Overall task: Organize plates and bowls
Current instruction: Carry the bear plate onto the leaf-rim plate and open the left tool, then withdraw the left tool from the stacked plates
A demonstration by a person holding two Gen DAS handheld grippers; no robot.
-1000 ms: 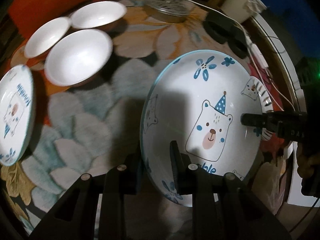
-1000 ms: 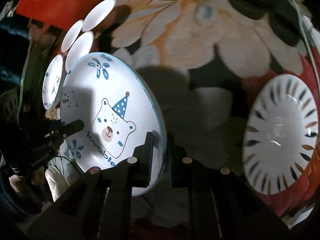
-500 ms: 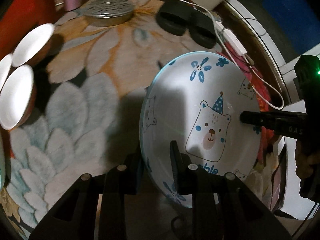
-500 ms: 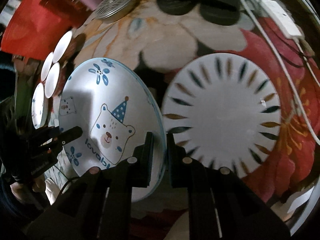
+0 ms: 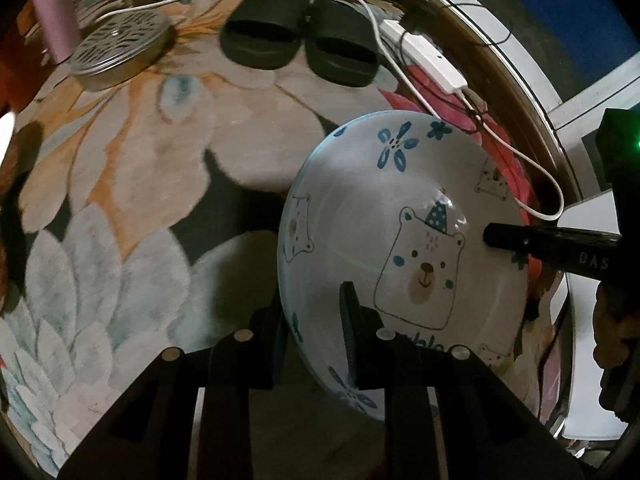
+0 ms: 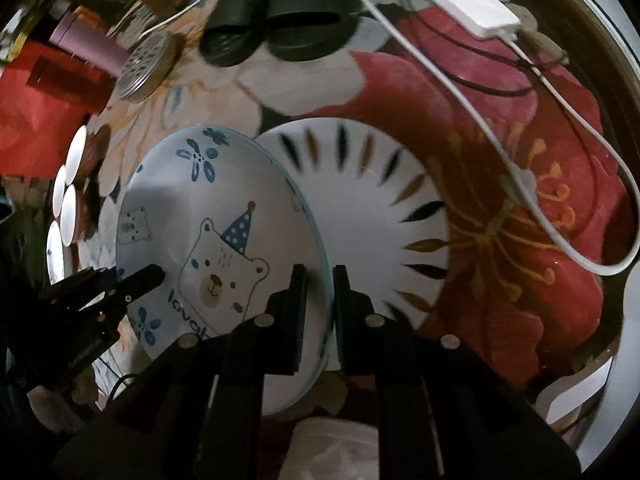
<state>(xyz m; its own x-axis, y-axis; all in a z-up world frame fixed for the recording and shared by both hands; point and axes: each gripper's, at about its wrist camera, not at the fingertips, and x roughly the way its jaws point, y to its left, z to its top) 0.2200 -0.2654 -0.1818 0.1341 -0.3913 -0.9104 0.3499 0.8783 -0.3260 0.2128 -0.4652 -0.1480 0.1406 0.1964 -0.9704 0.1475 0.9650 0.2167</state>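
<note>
Fingers (image 5: 350, 328) of both grippers clamping bear plate (image 5: 400, 208)

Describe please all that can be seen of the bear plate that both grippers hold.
The bear plate is white and glossy, seemingly ceramic, with a pale blue rim. It shows a bear in a blue party hat, blue flowers, small bear faces and partly hidden lettering. It is held tilted above the floral cloth. The left hand-held gripper and the right hand-held gripper each clamp its rim. It partly covers the leaf-pattern plate.

Right tool (image 6: 319, 280) and left tool (image 6: 132, 282) pinch the bear plate (image 6: 208, 240) over the striped plate (image 6: 368, 208).
</note>
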